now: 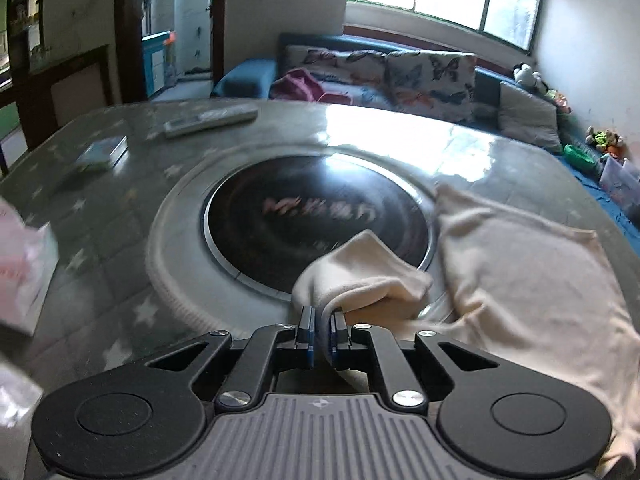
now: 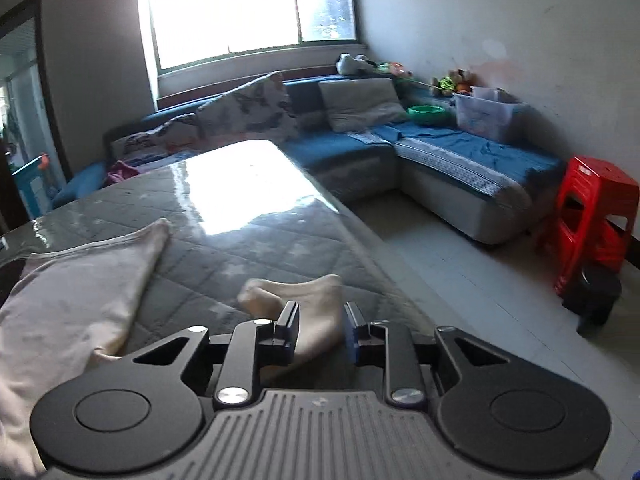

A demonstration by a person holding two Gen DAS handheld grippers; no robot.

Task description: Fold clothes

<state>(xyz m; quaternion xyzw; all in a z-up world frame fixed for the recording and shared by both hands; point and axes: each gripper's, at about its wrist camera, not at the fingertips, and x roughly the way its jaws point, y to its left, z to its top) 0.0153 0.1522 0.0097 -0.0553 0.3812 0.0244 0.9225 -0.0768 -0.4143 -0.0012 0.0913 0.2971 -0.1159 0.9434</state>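
A cream garment (image 1: 528,280) lies on the grey star-patterned table (image 1: 120,208), partly over a round black hotplate (image 1: 316,216). My left gripper (image 1: 322,330) is shut on a bunched sleeve end (image 1: 360,276) of the garment, held just above the table. In the right wrist view the garment body (image 2: 76,280) lies at left. My right gripper (image 2: 320,332) is part open, its jaws on either side of another sleeve end (image 2: 300,304) near the table's right edge, without pinching it.
A remote control (image 1: 210,120) and a small book (image 1: 102,154) lie at the table's far left. A pink tissue box (image 1: 20,272) stands at the left edge. A blue sofa (image 2: 440,152) and red stools (image 2: 596,220) stand beyond the table.
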